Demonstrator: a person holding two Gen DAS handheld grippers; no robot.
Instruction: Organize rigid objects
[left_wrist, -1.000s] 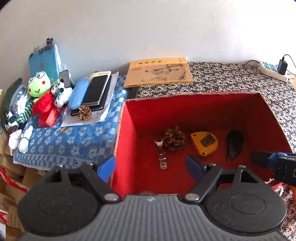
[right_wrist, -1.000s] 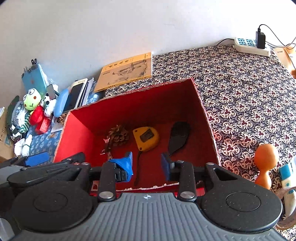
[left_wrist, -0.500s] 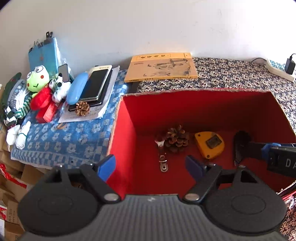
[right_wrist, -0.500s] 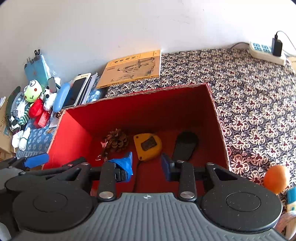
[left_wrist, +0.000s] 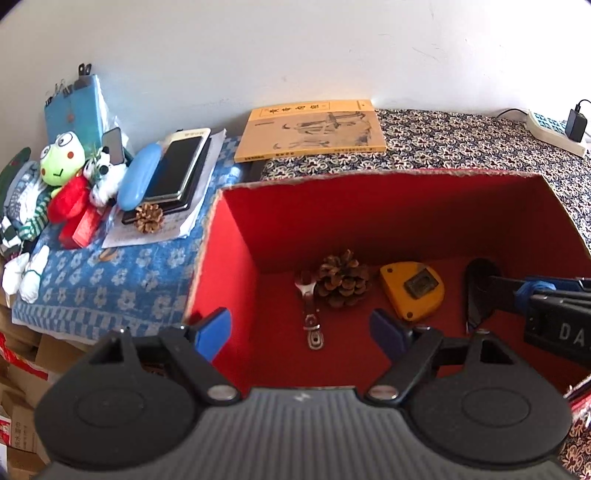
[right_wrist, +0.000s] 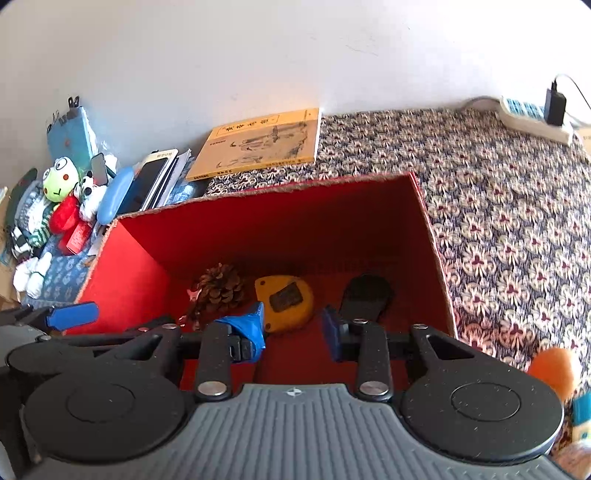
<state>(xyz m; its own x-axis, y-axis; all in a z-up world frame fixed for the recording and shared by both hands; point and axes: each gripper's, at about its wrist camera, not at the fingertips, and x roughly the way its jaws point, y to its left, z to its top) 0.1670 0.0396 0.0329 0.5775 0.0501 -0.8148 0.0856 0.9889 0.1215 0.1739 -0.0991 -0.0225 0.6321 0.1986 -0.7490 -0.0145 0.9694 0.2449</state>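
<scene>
Left wrist view showed the red box (left_wrist: 236, 266) filling centre and right of frame, holding a small wrench (left_wrist: 309, 310), a pine cone (left_wrist: 343, 278), a yellow tape measure (left_wrist: 412, 290) and a black flat object (left_wrist: 476, 288) along its floor. Left hand-held gripper (left_wrist: 301, 328) hovered at the box's near left corner, jaws spread wide, nothing between them. Right hand-held gripper (right_wrist: 293, 325) reached into the box at lower centre of its own view, jaws apart and empty, tips just above the tape measure and black object. A second pine cone (left_wrist: 148, 218) sat outside, left of centre, on papers on the blue floral cloth (left_wrist: 110, 280), beside phones and plush toys. An orange round object (right_wrist: 554, 371) lay at lower right on the patterned worktop (right_wrist: 498, 206). Judged step: between placements, four items already boxed. Next move likely called for pulling a gripper clear of the box wall and lining up on a loose rigid item outside it.
</scene>
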